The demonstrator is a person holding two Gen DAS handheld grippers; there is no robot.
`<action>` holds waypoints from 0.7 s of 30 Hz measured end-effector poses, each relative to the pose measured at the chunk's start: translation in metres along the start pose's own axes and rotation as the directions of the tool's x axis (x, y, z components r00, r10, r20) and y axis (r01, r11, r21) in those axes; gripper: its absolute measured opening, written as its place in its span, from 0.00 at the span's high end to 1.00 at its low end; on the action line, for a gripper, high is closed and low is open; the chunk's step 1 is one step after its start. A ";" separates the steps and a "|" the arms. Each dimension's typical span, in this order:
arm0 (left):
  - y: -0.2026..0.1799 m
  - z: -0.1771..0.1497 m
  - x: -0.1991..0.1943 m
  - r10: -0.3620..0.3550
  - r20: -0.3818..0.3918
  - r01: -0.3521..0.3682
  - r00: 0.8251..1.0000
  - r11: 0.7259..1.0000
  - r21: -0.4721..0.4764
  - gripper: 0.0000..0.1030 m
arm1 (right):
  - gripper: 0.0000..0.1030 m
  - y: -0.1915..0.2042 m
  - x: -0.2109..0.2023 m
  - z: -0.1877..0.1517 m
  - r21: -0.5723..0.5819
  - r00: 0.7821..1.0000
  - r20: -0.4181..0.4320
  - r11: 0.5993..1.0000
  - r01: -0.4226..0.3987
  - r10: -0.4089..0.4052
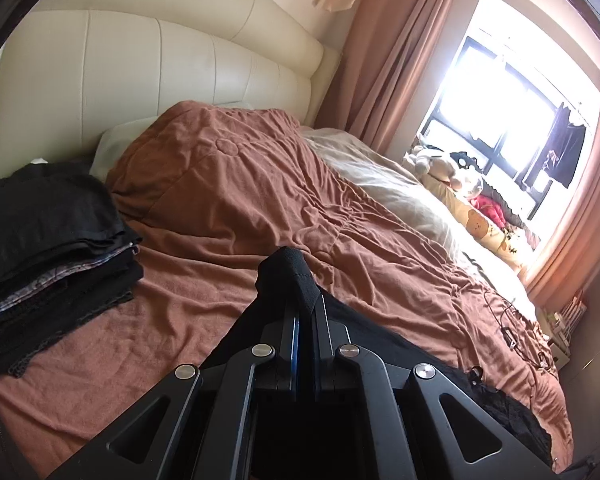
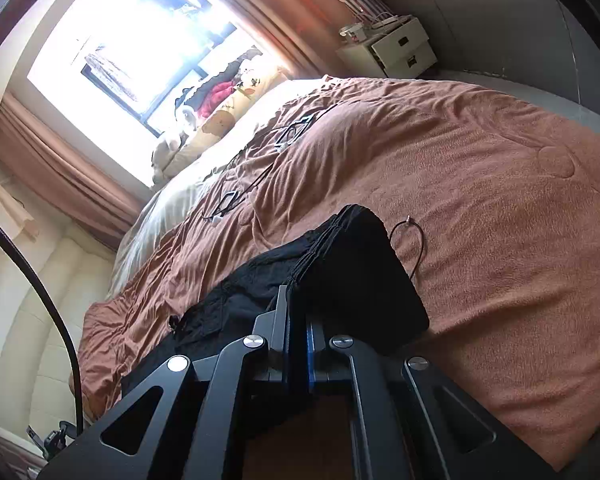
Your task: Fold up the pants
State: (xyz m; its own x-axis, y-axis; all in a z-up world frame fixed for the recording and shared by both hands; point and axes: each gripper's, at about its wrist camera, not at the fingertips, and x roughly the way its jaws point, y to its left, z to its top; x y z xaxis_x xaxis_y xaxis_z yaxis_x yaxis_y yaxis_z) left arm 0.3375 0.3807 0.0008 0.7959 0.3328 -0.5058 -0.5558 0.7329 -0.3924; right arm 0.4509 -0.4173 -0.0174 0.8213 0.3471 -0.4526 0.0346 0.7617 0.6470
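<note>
On the brown bedspread [image 1: 240, 200]: black pants [image 2: 260, 280], lifted at two points. Your left gripper [image 1: 306, 300], jaws clamped on a pants fold at 12 o'clock. Your right gripper [image 2: 298, 312], jaws clamped on the gathered waistband [image 2: 340, 232]. Stack of folded dark clothes [image 1: 52, 240] at 9 o'clock in the left view.

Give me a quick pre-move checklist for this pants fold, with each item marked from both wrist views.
1. Left gripper shut on the black pants: ok.
2. Right gripper shut on the pants: ok, waistband gathered at its fingers.
3. Bedspread ahead bare enough to lay the fold: ok.
4. Folded clothes stack apart from the pants: ok.
5. Loose black cable off the pants: not ok, it lies right beside them.
6. Pant legs lying flat: cannot tell, hidden behind the grippers.
</note>
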 end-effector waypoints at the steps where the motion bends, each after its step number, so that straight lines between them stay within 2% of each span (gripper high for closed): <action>1: -0.004 0.003 0.007 0.007 -0.004 -0.007 1.000 1.000 0.010 0.95 | 0.98 0.004 0.006 0.004 -0.001 1.000 -0.007 1.000 0.005 -0.005; 4: -0.010 0.009 0.028 0.022 -0.022 -0.021 1.000 0.999 0.029 0.95 | 0.98 0.014 0.025 0.015 -0.003 0.999 -0.022 1.000 0.024 -0.024; 8: -0.016 0.014 0.072 0.033 -0.081 -0.029 0.996 0.999 0.044 0.95 | 0.98 0.024 0.056 0.030 -0.010 0.998 -0.039 0.998 0.055 -0.056; 15: -0.020 0.012 0.144 0.095 -0.184 -0.082 0.978 0.993 0.080 0.95 | 0.98 0.036 0.115 0.044 -0.037 0.988 -0.086 0.992 0.122 -0.125; 21: -0.028 0.008 0.190 0.138 -0.244 -0.114 0.960 0.987 0.111 0.95 | 0.98 0.037 0.154 0.054 -0.043 0.979 -0.117 0.986 0.161 -0.165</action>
State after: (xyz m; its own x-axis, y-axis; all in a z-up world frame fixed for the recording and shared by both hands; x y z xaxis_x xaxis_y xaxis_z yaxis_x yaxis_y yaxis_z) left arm 0.5063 0.4277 -0.0782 0.6284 0.2761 -0.7272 -0.6127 0.7517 -0.2441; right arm 0.6094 -0.3652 -0.0299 0.7319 0.2781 -0.6221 0.1422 0.8305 0.5386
